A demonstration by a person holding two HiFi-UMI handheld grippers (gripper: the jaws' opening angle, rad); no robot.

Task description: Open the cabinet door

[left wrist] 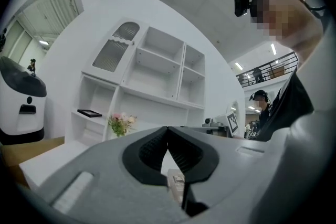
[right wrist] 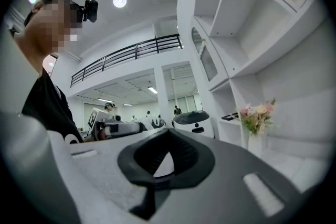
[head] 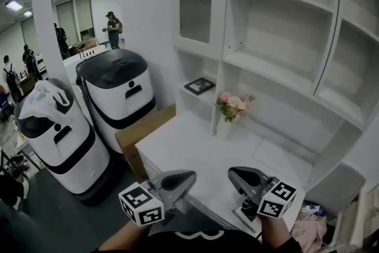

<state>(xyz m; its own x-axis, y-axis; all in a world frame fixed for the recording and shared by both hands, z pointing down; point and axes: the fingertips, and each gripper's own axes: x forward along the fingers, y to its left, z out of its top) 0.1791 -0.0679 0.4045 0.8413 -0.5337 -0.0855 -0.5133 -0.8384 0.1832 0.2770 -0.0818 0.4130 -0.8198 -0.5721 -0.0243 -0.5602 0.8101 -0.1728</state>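
left gripper (head: pixel 187 178): fingers pressed together, empty | right gripper (head: pixel 234 174): the same (tips touch) | door (head: pixel 195 0): closed, well apart from both

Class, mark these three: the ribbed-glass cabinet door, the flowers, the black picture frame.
cabinet door (head: pixel 195 15), head view, on its lower ribbed glass panel.
flowers (head: pixel 232 105), head view, on the pink blooms.
picture frame (head: pixel 199 86), head view, on the middle of the dark frame.

A flower bouquet (head: pixel 232 105) stands on the white desk (head: pixel 189 151), near 2 black-topped machines (head: pixel 115 95).
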